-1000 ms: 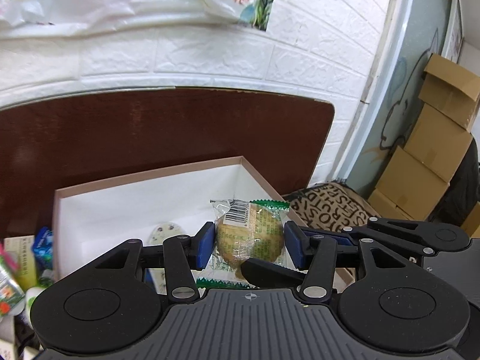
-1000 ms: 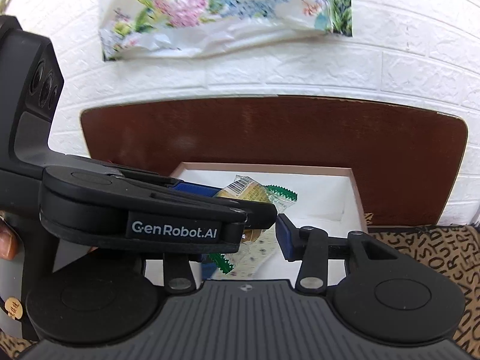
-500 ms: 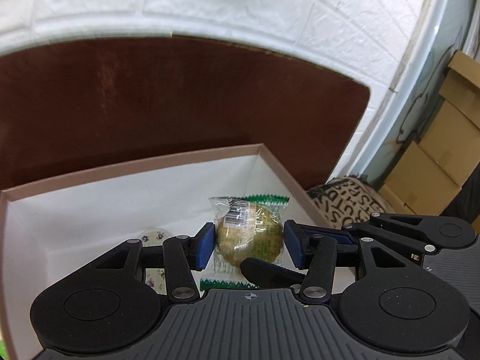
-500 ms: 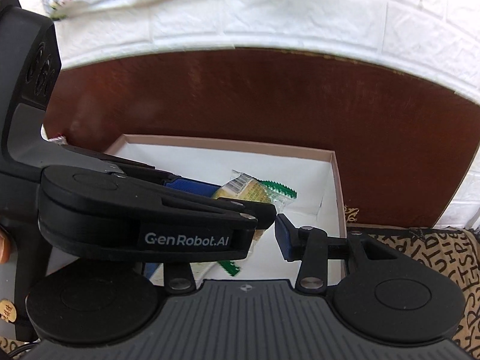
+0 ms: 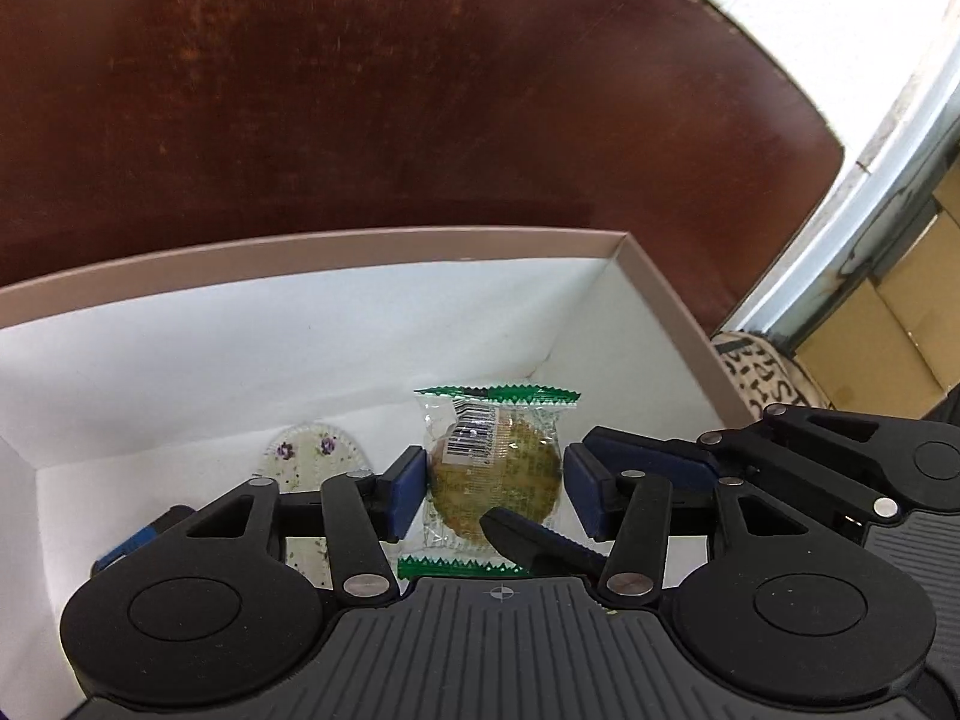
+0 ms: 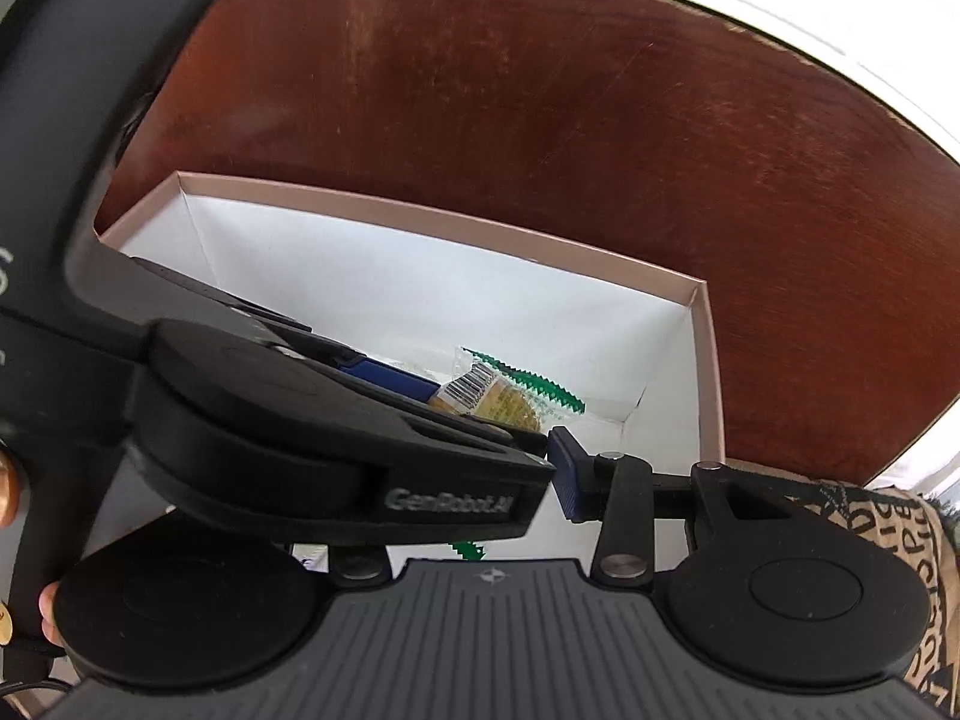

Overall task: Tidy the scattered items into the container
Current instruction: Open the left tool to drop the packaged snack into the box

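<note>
Cookie packet [image 5: 493, 483]: round biscuit in a clear wrapper with green zigzag ends and a barcode sticker, sitting over the white inside of the box, near its right far corner. Also visible in the right wrist view [image 6: 503, 399], peeking out behind the other tool.

Left gripper [image 5: 491, 489]: jaws are opening right now. The packet is between the blue pads, but there's a sliver of gap on both sides, so they aren't pressing on it anymore.

Right gripper [image 6: 480, 480]: honestly can't tell its state. Only its right blue pad [image 6: 567, 474] shows in its own view; the rest is blocked by the left tool's black body crossing in front. From the left wrist view, one of its fingers [image 5: 654, 468] sits just right of the packet and a black tip pokes in under the cookie, but whether it's pinching the wrapper I can't say.

Box [image 5: 372, 243]: shallow cardboard container, tan rim, white inside, on the table.

Other stuff in the box: a pale packet with little purple flowers [image 5: 312, 459], left of the cookie, partly hidden by the left finger.

Table [image 5: 420, 90]: dark reddish-brown top, rounded corner.

Off the table: a leopard-ish patterned fabric with letters [image 6: 888, 516] at the right edge, and cardboard boxes [image 5: 900, 324] further right.
</note>
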`<state>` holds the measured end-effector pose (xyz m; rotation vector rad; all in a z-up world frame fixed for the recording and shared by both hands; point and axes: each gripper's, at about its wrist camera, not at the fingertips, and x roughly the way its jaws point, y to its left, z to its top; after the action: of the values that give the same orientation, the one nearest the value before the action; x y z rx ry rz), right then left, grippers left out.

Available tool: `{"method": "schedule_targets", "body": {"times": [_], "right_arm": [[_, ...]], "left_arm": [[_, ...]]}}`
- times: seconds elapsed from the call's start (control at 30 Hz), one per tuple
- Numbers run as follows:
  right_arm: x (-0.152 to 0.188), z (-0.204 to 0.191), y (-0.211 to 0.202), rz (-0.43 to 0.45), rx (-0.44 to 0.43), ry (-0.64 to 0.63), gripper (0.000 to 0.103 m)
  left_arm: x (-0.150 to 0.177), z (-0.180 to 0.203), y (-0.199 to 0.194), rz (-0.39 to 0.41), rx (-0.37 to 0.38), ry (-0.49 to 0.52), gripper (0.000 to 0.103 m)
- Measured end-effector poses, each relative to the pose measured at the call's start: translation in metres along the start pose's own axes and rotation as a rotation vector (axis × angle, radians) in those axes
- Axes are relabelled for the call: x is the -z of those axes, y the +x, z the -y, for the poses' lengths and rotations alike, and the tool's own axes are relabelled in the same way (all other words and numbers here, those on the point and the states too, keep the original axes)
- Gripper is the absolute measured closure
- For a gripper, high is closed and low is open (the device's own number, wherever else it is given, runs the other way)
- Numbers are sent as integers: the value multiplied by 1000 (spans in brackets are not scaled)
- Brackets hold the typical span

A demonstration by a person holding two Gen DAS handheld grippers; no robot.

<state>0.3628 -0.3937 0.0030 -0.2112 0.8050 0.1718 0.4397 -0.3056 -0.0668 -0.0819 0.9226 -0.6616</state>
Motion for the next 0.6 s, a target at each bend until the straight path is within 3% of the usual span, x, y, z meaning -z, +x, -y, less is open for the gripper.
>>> {"method": "schedule_targets", "body": {"times": [0.07,0.1,0.17,0.23,0.3,0.43,0.6], "right_arm": [[1,0,3,-4,10,-1,54],[1,0,3,-8,14,0,48],[3,1,2,-8,44,12,34],[5,4,-2,10,54,32,20],[7,7,-8,32,31,57,15],[10,5,-16,49,20,59,3],[15,0,-23,45,17,60,1]], "left_arm": [[-1,0,3,-2,-10,0,33],[-1,-1,4,-10,-13,-4,20],[-1,-5,3,-19,-21,-27,10],[0,-11,-1,-24,9,-52,10],[0,-15,-4,-46,18,-76,5],[4,-12,-13,-44,-6,-77,5],[9,0,-20,-14,-68,-10,4]]}}
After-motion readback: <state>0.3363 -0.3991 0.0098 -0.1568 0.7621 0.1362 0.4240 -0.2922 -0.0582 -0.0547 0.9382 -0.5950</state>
